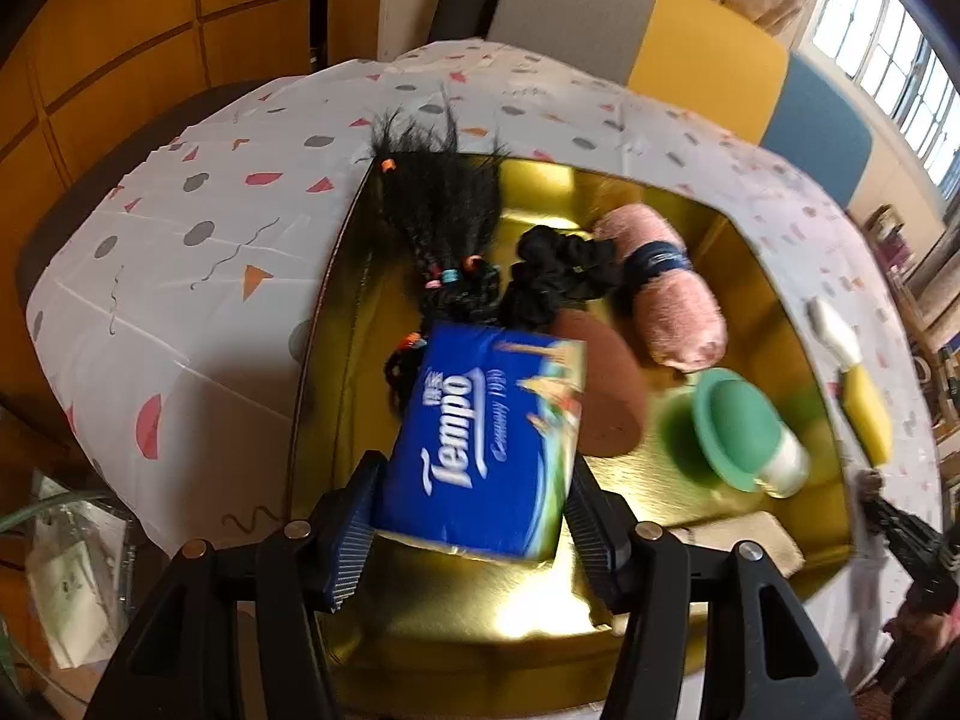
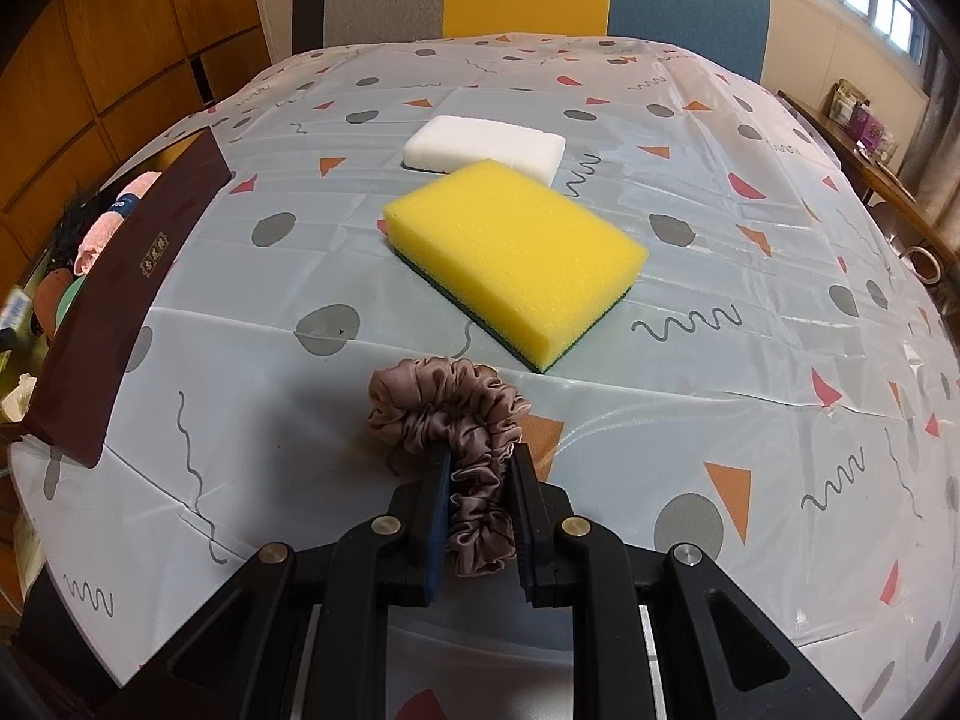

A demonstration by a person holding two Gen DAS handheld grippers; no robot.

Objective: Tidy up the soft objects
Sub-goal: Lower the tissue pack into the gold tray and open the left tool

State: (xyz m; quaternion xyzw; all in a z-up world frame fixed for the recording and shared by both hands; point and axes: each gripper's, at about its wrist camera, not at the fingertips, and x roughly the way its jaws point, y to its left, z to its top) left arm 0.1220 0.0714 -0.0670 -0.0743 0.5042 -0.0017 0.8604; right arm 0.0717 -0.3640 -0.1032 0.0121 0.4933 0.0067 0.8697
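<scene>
Blue tissue pack (image 1: 480, 444) pinched by left tongs (image 1: 468, 516) — right tongs (image 2: 480, 468) pinch scrunchie (image 2: 456, 414).

The left wrist camera looks steeply down, close over the gold tray (image 1: 336, 312); the right faces across the bench (image 2: 720, 360). Both catch the yellow sponge (image 2: 516, 258).

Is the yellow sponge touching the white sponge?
Apart. The right wrist view shows a thin strip of tablecloth between the yellow sponge and the white sponge behind it.

"Tempo" on blue tissue pack (image 1: 480, 438); box plaque (image 2: 151, 264) illegible
</scene>
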